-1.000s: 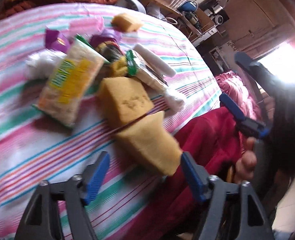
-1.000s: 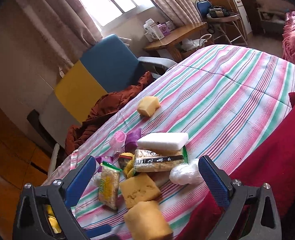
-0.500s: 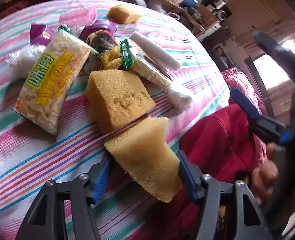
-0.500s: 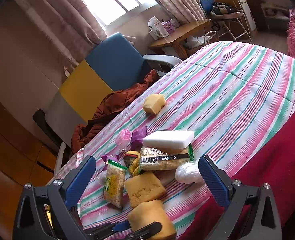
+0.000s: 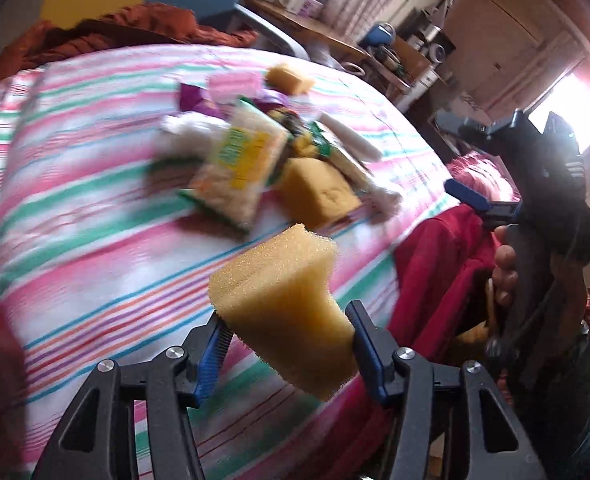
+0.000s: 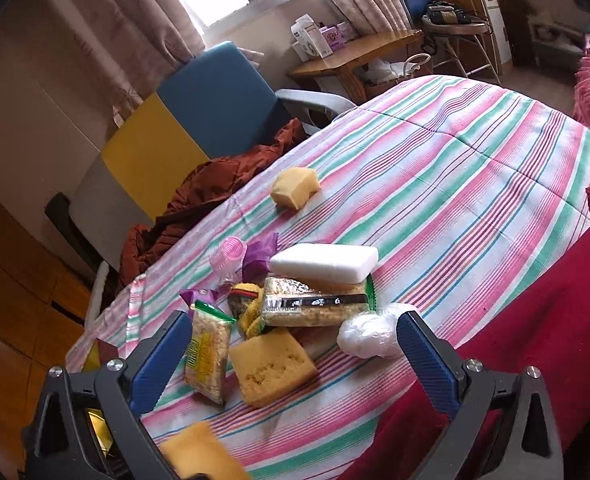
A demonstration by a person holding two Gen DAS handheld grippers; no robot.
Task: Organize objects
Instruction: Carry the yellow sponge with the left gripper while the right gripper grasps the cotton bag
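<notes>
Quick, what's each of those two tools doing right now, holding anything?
Left tool: shut on a yellow sponge, lifted off the bed.
Right tool: open, holding nothing.

On the bedspread [image 6: 475,184], a foam block [image 6: 325,262] lies atop a noodle packet [image 6: 315,306], one sponge [image 6: 273,364] before them.

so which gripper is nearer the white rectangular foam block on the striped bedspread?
Right. The right gripper hangs open just short of the white rectangular foam block. The left gripper, shut on a yellow sponge, is lifted farther back.
</notes>
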